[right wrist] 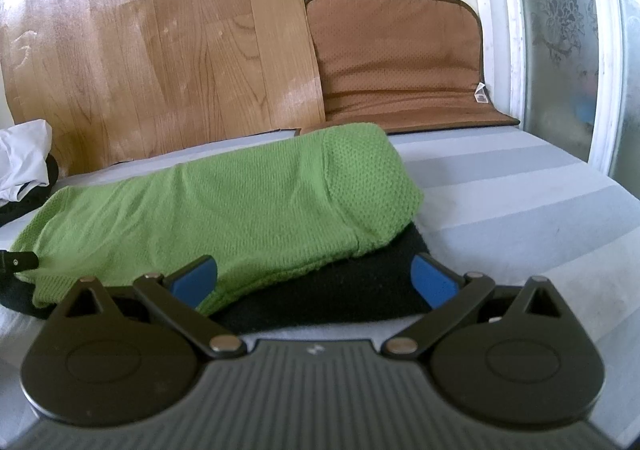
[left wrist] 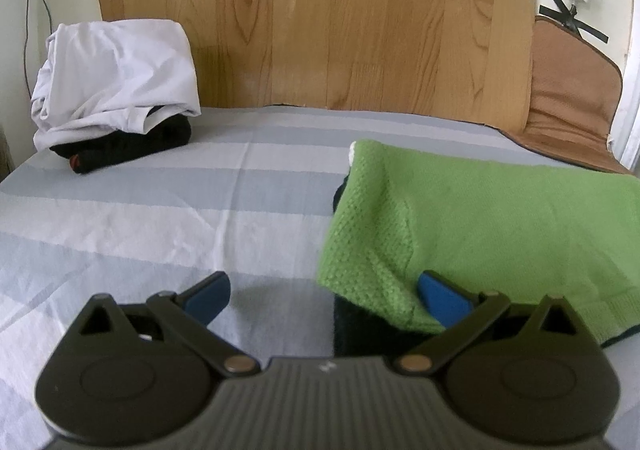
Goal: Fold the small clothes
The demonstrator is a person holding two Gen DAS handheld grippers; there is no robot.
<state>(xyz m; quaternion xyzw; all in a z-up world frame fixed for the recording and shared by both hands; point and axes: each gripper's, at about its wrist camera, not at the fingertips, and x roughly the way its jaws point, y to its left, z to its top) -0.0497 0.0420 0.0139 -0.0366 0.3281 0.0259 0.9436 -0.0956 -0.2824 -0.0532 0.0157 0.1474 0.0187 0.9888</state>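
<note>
While our left gripper (left wrist: 324,300) and right gripper (right wrist: 314,278) both sit spread wide and hold nothing, we see the green knit top (right wrist: 224,202) just ahead on the striped bed (left wrist: 160,218), partly folded over its dark part. Farther back, a white and black pile (left wrist: 116,90) waits, looking unfolded

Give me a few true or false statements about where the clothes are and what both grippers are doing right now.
1. The green knit garment lies on top of a dark garment. True.
2. The left gripper is clamped shut on the green cloth. False: its jaws stand wide open.
3. A white garment sits on a black garment at the far left of the bed. True.
4. The right gripper holds the white garment. False: it is open, at the green one's near edge.
</note>
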